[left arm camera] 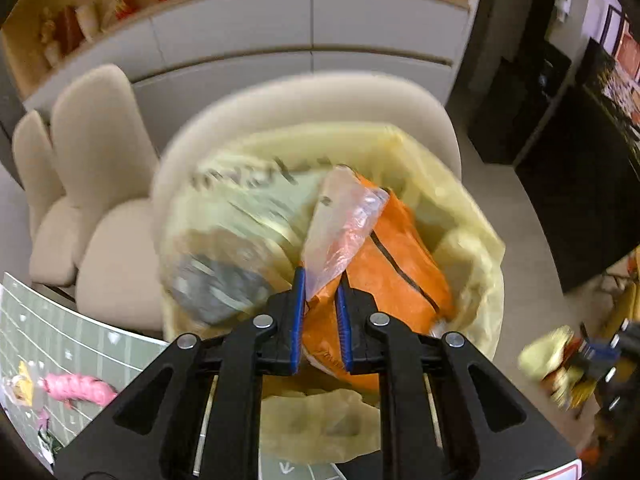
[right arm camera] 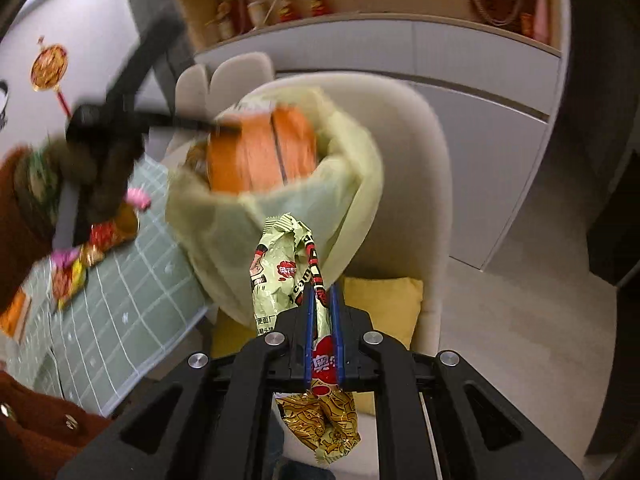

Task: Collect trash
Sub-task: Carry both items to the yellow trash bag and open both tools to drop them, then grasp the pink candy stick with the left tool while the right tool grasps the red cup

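A yellow trash bag [left arm camera: 472, 248] stands open in front of a beige chair, with an orange package [left arm camera: 400, 264] inside it. My left gripper [left arm camera: 320, 280] hangs right over the bag's mouth, shut on the corner of a clear pinkish plastic bag [left arm camera: 344, 224]. In the right wrist view my right gripper [right arm camera: 322, 290] is shut on a green and gold snack wrapper [right arm camera: 280, 268], just short of the trash bag [right arm camera: 352, 168]. The blurred left gripper [right arm camera: 216, 126] reaches over the orange package [right arm camera: 260, 152]. At the left view's right edge, the right gripper [left arm camera: 592, 354] shows with its wrapper [left arm camera: 548, 356].
A green gridded table mat [right arm camera: 120, 288] carries more wrappers [right arm camera: 80, 264] and a pink item [left arm camera: 76, 388]. Beige chairs [left arm camera: 96, 168] stand to the left, a yellow cushion [right arm camera: 384, 304] lies on the chair seat, white cabinets [left arm camera: 312, 32] behind, dark furniture [left arm camera: 576, 184] on the right.
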Motion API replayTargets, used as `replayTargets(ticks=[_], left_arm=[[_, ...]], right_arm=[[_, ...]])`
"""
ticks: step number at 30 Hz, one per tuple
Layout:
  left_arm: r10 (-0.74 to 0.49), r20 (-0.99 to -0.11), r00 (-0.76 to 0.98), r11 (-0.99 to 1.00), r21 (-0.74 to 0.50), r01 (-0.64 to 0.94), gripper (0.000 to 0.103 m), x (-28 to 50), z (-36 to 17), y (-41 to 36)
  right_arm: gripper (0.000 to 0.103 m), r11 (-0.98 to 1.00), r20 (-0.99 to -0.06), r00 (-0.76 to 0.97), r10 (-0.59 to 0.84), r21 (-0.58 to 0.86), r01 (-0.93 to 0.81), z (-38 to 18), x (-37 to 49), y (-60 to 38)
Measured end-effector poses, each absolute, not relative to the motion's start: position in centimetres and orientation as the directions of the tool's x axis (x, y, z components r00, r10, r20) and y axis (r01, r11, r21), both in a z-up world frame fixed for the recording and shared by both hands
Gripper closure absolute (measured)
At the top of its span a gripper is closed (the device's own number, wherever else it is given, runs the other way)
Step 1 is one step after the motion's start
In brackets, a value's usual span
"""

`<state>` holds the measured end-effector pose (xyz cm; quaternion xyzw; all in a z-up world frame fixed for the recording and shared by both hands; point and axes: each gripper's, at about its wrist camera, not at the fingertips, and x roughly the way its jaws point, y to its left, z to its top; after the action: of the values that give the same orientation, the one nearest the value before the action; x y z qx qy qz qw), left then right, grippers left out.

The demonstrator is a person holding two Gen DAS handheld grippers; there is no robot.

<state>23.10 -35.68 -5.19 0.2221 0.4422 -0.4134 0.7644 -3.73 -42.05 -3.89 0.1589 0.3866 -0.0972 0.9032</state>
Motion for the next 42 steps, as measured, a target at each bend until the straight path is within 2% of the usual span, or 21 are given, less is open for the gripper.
replayTargets(ticks=[2,4,5,7,13,17,20,24,27,33,34,35,37,42], left_arm=[[-0.481,-0.849,0.219,0.549,-0.097,0.830,0.086,23.9,-5.4,-35.1],[-0.523,-0.834,0.175,0.561,-0.182,0.808,0.071,24.9,-5.0,-33.9],[-0.557,-0.817,0.148,0.570,-0.246,0.784,0.067,25.7,-4.5,-33.0],[-0.595,-0.788,0.160,0.595,-0.297,0.747,0.057,26.3,-3.5,-31.2],[-0.585,-0.733,0.348,0.723,-0.277,0.633,0.054,25.7,-0.9,-24.3],[-0.554,-0.733,0.394,0.777,-0.284,0.562,0.052,24.1,-1.5,-20.8],[-0.516,-0.747,0.419,0.808,-0.263,0.526,0.052,22.5,-2.5,-17.4],[-0.454,-0.780,0.431,0.842,-0.218,0.493,0.052,21.0,-4.2,-14.3],[-0.429,-0.803,0.413,0.868,-0.239,0.436,0.052,20.8,-5.4,-12.4],[-0.421,-0.793,0.440,0.891,-0.271,0.365,0.051,19.5,-5.9,-9.3],[-0.419,-0.791,0.445,0.893,-0.273,0.357,0.050,19.6,-5.9,-9.0],[-0.415,-0.790,0.452,0.898,-0.276,0.343,0.049,19.2,-5.8,-8.4],[-0.408,-0.787,0.462,0.905,-0.283,0.317,0.048,18.5,-5.9,-7.3],[-0.358,-0.794,0.491,0.932,-0.274,0.237,0.048,15.6,-6.2,-3.8]], right_arm=[[0.093,0.931,-0.710,0.703,-0.048,0.223,0.289,-2.9,-2.8,-42.4],[0.093,0.943,-0.685,0.727,-0.047,0.210,0.259,-1.5,-1.0,-42.4],[0.093,0.949,-0.674,0.738,-0.039,0.206,0.239,-0.8,0.1,-42.4],[0.093,0.960,-0.653,0.757,-0.024,0.195,0.199,0.3,2.2,-42.2],[0.093,0.985,-0.613,0.788,0.059,0.164,0.053,2.5,12.5,-41.2],[0.093,0.993,-0.759,0.647,0.078,0.114,0.014,-1.9,19.1,-40.3],[0.093,0.997,-0.850,0.523,0.062,0.077,0.008,-6.0,20.3,-39.8],[0.093,0.998,-0.905,0.423,0.041,0.058,0.027,-9.2,20.3,-40.2],[0.093,0.998,-0.924,0.380,0.029,0.047,0.041,-10.2,19.9,-40.7],[0.093,0.997,-0.880,0.473,0.039,0.068,0.046,-7.6,18.1,-40.3],[0.090,0.997,-0.869,0.493,0.033,0.065,0.047,-7.0,17.6,-40.2],[0.079,0.998,-0.858,0.514,0.018,0.049,0.047,-6.2,17.0,-39.9],[0.064,0.999,-0.837,0.547,0.006,0.032,0.038,-5.1,16.3,-39.4],[0.064,1.000,-0.793,0.609,-0.001,0.017,0.024,-2.7,14.9,-37.9]])
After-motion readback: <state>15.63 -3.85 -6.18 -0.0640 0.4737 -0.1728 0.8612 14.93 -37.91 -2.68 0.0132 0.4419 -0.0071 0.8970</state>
